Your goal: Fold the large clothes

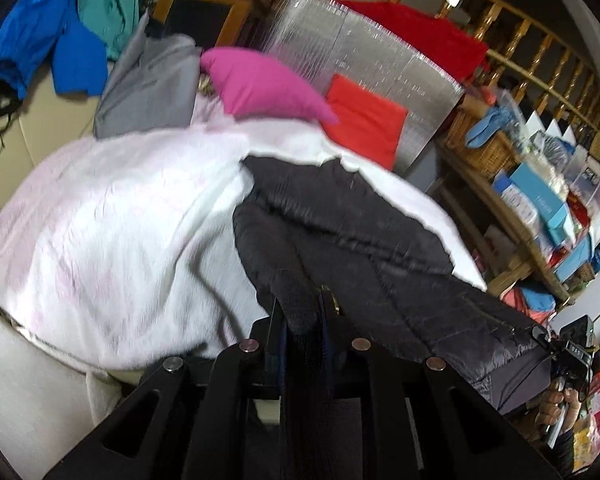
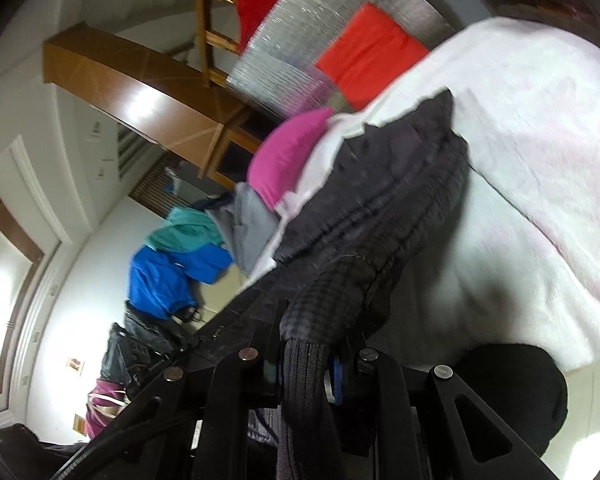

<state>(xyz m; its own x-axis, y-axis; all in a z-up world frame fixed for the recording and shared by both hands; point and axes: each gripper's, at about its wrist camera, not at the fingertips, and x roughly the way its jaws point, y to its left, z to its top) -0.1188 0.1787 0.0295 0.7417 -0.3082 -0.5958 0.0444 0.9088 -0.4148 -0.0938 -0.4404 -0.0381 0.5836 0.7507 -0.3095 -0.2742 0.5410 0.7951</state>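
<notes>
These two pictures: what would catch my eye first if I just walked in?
A dark quilted jacket lies across a pale pink-white sheet, both grippers' jaws pinching its fabric: the left gripper at an edge, the right gripper on a ribbed cuff. Behind it glow a magenta pillow and an orange-red cushion against a silvery panel.

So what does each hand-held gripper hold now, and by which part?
Both are shut on the dark quilted jacket. The left hand-held gripper pinches its zipper edge; the right hand-held gripper pinches a ribbed knit cuff.
</notes>
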